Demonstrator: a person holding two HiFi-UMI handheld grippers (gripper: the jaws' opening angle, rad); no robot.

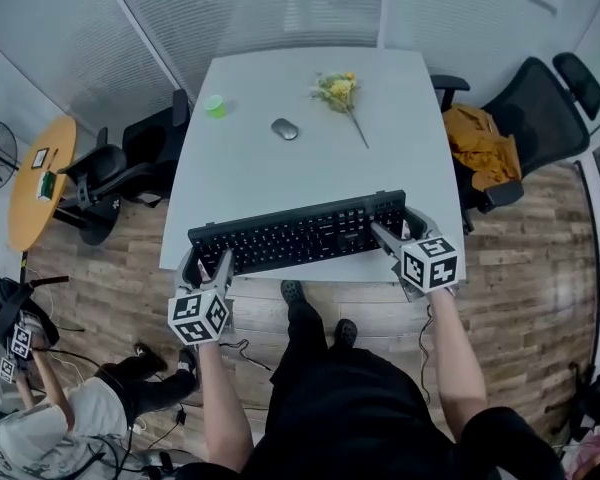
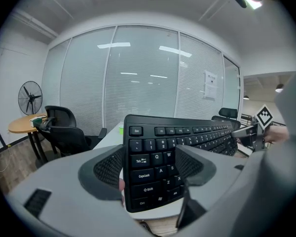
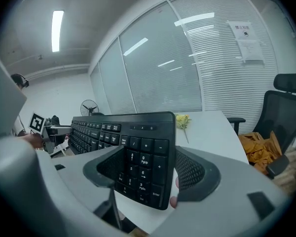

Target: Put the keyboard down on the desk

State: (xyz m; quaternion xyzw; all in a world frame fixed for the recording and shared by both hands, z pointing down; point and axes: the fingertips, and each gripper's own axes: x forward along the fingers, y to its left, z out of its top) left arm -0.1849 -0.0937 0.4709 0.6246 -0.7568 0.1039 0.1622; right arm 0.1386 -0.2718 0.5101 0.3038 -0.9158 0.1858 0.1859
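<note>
Keyboard: I see the long black plastic keyboard [image 1: 298, 232] along the 6 o'clock edge of the white rectangular desk [image 1: 270, 173]. I can't tell if it touches the top.
Look: matte black, low flat keys, white legends. Esc end at 9 o'clock, number pad at 3 o'clock.
Left gripper [image 2: 149, 167]: grey jaws with dimpled black pads, narrowly apart, clamped on the Esc end.
Right gripper [image 3: 145, 169]: same build, jaws pinching the number-pad end.
Desk beyond, from keyboard: grey oval mouse [image 1: 285, 128] at 12, yellow flower sprig [image 1: 338, 91] at 1, small green cup [image 1: 215, 105] at 11.
</note>
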